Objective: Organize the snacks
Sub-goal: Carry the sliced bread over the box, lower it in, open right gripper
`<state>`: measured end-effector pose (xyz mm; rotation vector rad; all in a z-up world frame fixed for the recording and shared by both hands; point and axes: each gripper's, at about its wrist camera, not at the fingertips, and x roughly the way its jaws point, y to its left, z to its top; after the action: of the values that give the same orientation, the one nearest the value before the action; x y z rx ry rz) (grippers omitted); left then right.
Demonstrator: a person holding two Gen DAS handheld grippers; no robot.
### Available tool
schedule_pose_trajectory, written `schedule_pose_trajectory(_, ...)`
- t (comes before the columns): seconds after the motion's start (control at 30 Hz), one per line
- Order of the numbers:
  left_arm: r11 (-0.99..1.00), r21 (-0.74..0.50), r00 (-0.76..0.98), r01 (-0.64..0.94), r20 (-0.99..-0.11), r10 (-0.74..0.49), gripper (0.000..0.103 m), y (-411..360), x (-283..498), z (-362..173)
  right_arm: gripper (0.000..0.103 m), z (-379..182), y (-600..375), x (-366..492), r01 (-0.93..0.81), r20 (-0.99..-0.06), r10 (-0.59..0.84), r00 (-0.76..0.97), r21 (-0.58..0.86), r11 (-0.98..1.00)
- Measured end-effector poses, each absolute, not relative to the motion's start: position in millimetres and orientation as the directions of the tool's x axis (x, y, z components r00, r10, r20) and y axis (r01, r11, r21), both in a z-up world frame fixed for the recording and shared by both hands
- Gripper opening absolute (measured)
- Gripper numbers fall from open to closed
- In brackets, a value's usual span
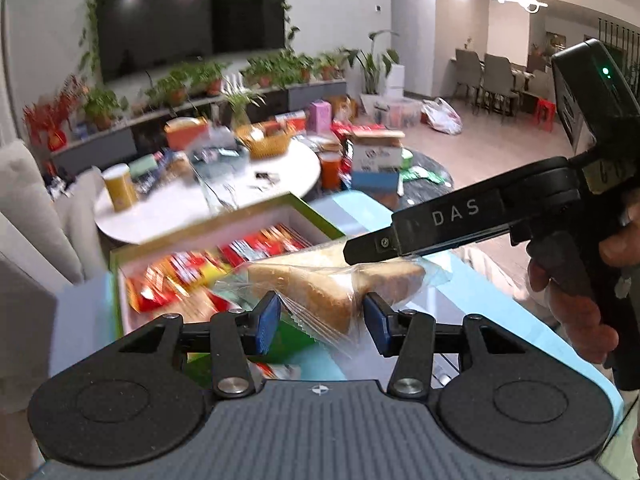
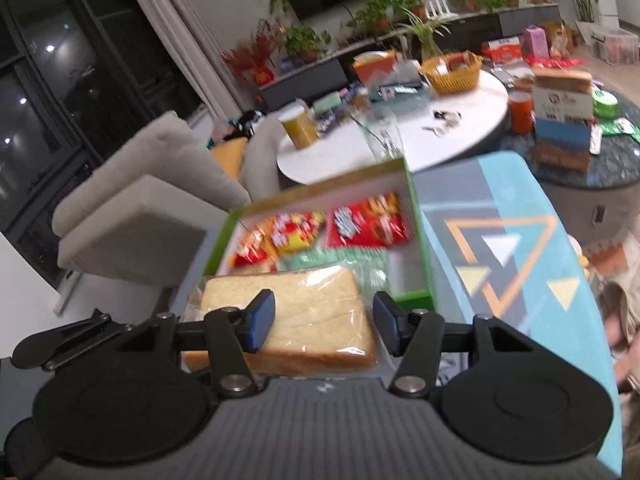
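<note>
Your left tongs (image 1: pixel 320 320) and right tongs (image 2: pixel 324 322) both pinch the wrapped bread (image 2: pixel 296 320) above the box (image 2: pixel 420 240); slick film may slip.

bread wrapper (image 2: pixel 320 320): clear glossy plastic film
snack packets (image 2: pixel 360 224): shiny foil
gripper pads (image 1: pixel 267 322): matt blue rubber

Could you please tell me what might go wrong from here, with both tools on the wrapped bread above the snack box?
1. The left tool seems to pinch mostly clear wrap at one corner of the bread, so it could slip or tear.
2. The right tool straddles the soft slices and may squash them.
3. The green-rimmed box already looks crowded with red packets, so the bread may not lie flat.
</note>
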<state>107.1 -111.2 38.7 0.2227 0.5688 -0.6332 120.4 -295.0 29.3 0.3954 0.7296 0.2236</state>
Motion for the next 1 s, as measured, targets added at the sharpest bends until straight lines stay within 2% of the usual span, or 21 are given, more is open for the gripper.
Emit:
schedule_pose_trajectory(0.43, 0.818, 0.071, 0.717, 0.571, -0.527, -0.455, 0.047, -105, 156, 54, 0.056, 45, -279, 165, -0.064, -0.569, 0.302, 0.765, 0.399, 0.915)
schedule_pose_trajectory(1.0, 0.82, 0.06, 0.701, 0.57, -0.557, -0.446, 0.048, -115, 213, 34, 0.056, 25, -283, 212, -0.013, -0.585, 0.272, 0.764, 0.408, 0.913)
